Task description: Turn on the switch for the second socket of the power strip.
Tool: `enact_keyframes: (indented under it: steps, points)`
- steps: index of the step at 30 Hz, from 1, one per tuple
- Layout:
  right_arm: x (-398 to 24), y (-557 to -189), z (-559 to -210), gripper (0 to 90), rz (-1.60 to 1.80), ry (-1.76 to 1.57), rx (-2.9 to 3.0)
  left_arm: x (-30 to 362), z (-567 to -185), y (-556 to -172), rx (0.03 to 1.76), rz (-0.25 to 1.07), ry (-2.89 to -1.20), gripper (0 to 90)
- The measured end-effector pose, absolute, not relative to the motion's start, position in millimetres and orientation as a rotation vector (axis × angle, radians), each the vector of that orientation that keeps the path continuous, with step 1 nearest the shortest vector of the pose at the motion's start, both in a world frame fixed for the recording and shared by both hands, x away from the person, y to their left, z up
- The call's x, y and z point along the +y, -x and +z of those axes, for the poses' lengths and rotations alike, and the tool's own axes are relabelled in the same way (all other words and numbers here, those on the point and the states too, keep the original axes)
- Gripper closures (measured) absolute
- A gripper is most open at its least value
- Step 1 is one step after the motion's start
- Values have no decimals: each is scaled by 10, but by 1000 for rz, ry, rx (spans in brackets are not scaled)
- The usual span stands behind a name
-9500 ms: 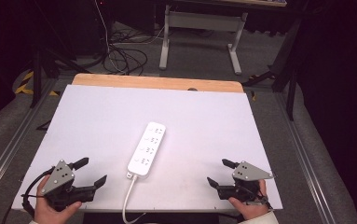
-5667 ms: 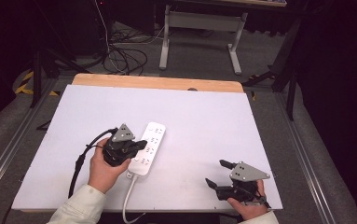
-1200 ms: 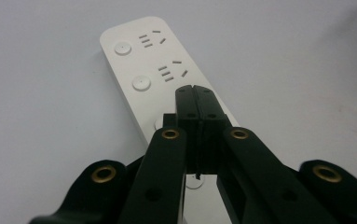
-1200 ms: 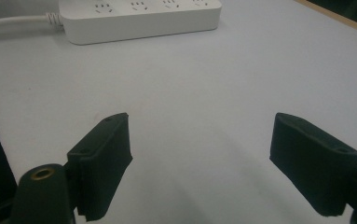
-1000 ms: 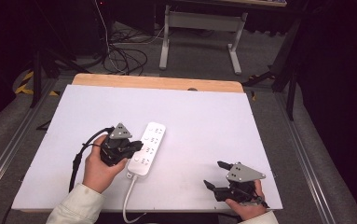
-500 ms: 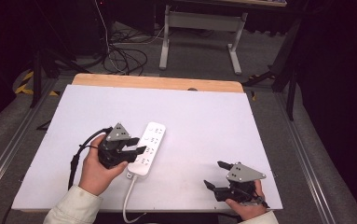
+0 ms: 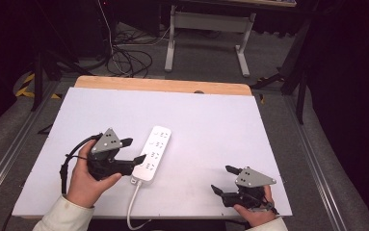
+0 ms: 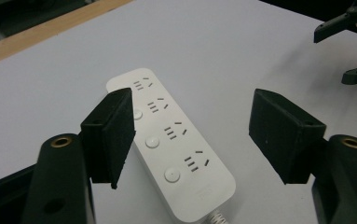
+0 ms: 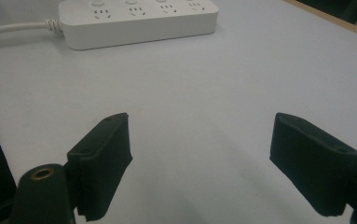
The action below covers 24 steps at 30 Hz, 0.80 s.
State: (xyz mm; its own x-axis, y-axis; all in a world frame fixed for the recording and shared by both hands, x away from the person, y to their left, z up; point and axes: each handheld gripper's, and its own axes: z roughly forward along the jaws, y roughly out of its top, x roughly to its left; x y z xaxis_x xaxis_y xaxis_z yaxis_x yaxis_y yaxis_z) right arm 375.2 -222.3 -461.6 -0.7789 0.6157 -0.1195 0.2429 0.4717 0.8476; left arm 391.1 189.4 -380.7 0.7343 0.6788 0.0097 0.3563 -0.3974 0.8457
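High view is showing one white power strip [image 7: 154,153] lying on the white desk [image 7: 211,125], with two grippers working near it. Just beside the strip's cord end, the left gripper [image 7: 130,151] is hovering, its fingers [image 8: 111,133] having just been spreading apart and grasping nothing (the strip is lying below them, untouched). Four sockets and three round buttons are showing on the strip. Well apart from the strip, the right gripper [image 7: 223,179] is resting with fingers [image 9: 102,161] released. One white cord [image 7: 133,208] is trailing off the strip's near end.
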Motion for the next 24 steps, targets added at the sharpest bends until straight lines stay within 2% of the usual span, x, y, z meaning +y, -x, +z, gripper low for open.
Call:
enact_keyframes:
  steps: [4,13,24]
  points:
    - [-2232,-3755,-4612,203,1245,-724,2307,1970,-3806,-3821,752,460,-2000,246]
    - [-2226,-3752,-4612,202,1244,-721,2310,2139,-3863,-3642,716,494,-1938,234]
    - [-2226,-3757,-4615,202,1246,-720,2312,2381,-4040,-3552,743,461,-1878,219]
